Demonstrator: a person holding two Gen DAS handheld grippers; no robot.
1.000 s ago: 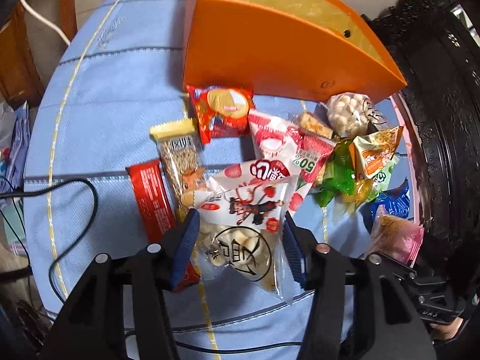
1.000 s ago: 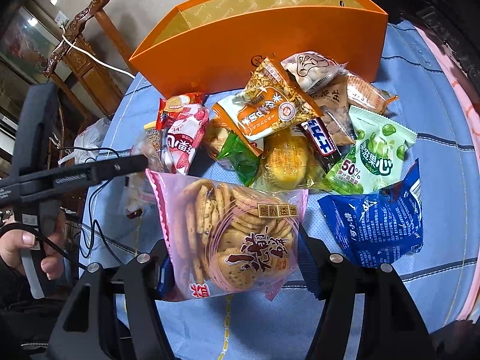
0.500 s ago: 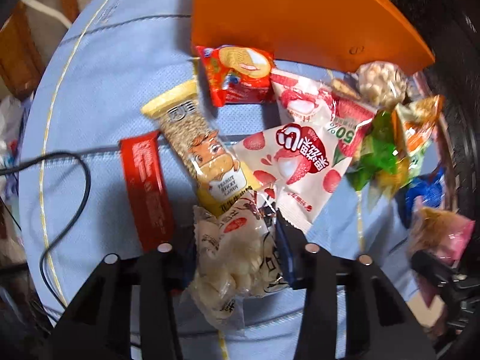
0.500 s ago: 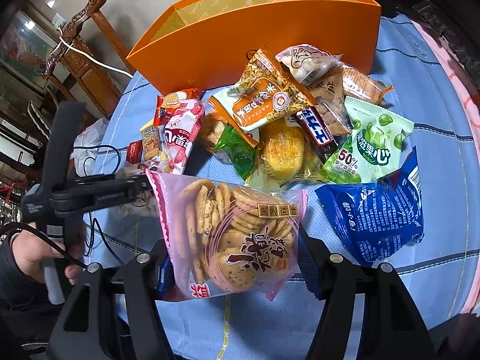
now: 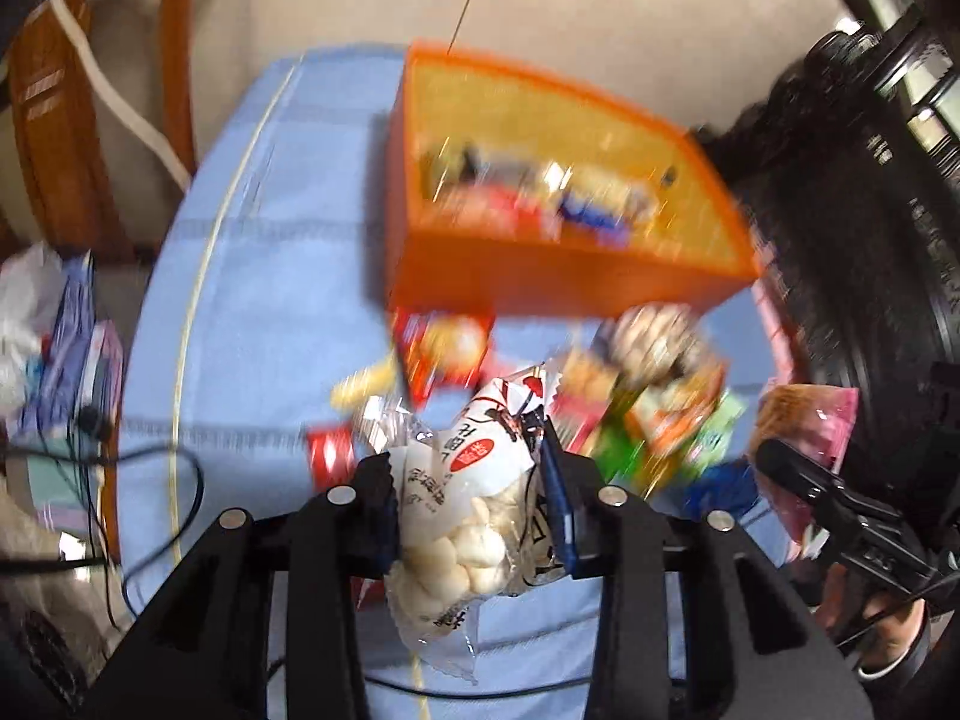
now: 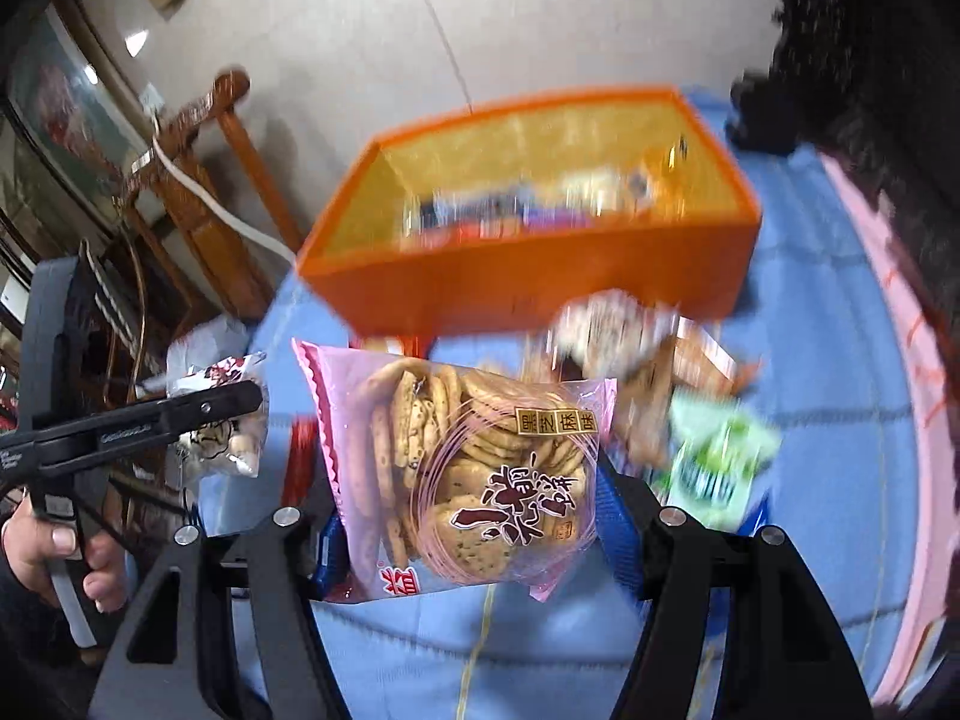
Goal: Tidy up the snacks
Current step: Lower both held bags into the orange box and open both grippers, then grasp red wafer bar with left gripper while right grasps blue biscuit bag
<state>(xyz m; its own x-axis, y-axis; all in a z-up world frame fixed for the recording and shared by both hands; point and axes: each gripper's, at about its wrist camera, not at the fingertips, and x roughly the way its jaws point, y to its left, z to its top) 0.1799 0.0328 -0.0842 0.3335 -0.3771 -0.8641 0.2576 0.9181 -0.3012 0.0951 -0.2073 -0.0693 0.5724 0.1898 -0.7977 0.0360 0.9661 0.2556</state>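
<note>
In the left wrist view we see the left gripper (image 5: 474, 516) pinching a clear plastic bag of small white candies (image 5: 462, 516) between its blue pads, and off to the right the right gripper (image 5: 798, 480) side-on with the pink packet of sesame biscuits (image 5: 810, 426) behind it. The right wrist view gives us what the first cannot: the printed face of that pink biscuit packet (image 6: 474, 474), clamped across its width by the right gripper (image 6: 468, 534), and the person's hand (image 6: 54, 546) on the handle of the left gripper (image 6: 240, 402).

The candy bag stands lengthwise along the fingers, its sealed top pointing toward the orange open-topped cardboard box (image 5: 558, 276) and its tail hanging back below the pads. The biscuit packet lies with its long axis across the right gripper, its face turned to the camera.

Both bags hang above the table under its blue cloth (image 5: 270, 240), short of the box. Compared with a second ago, the left gripper's jaws have just been closing on the candy bag, which then lay flat among the loose snack packets (image 5: 654, 396). Both views now look down into the box and show blurred packets inside; earlier we saw mostly its outer wall.
</note>
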